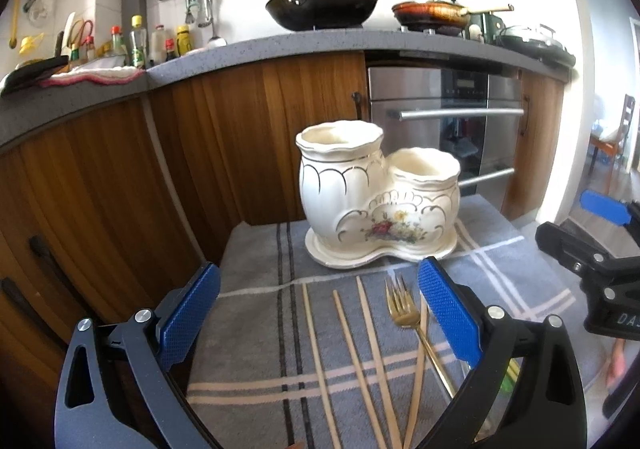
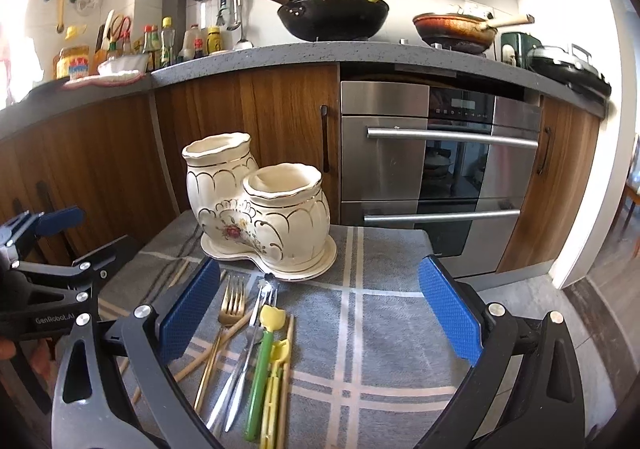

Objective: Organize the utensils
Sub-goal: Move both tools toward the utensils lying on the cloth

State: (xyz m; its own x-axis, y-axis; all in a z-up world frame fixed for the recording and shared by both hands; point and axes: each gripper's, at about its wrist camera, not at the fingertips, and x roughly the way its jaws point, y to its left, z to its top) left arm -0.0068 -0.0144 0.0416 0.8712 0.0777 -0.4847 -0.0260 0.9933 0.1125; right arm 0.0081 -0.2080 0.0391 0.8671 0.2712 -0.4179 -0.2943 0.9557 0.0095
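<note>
1. The left gripper (image 1: 319,303) hangs spread wide over the striped cloth (image 1: 256,257), its blue pads holding nothing; the right gripper (image 2: 319,303) is likewise fully parted and empty.
2. The utensils lie loose on the cloth in front of the ceramic twin-cup holder (image 2: 256,205), whose two mouths both look empty from here.
3. Beneath the left gripper lie wooden chopsticks (image 1: 320,353), side by side, and a gold fork (image 1: 404,313) with one chopstick crossing its handle.
4. Beneath the right gripper lie the same gold fork (image 2: 231,303), a pair of steel utensils (image 2: 244,365) and green-and-yellow plastic pieces (image 2: 266,349), packed close and overlapping.
5. Handling, as I judge it: the chopsticks are light, stiff and thin, likely to roll; pinch one across its middle.
6. The fork is smooth metal and may slip; grip the handle, clear of the crossing chopstick.
7. The holder looks heavy but fragile, so utensils should be lowered in rather than dropped.
</note>
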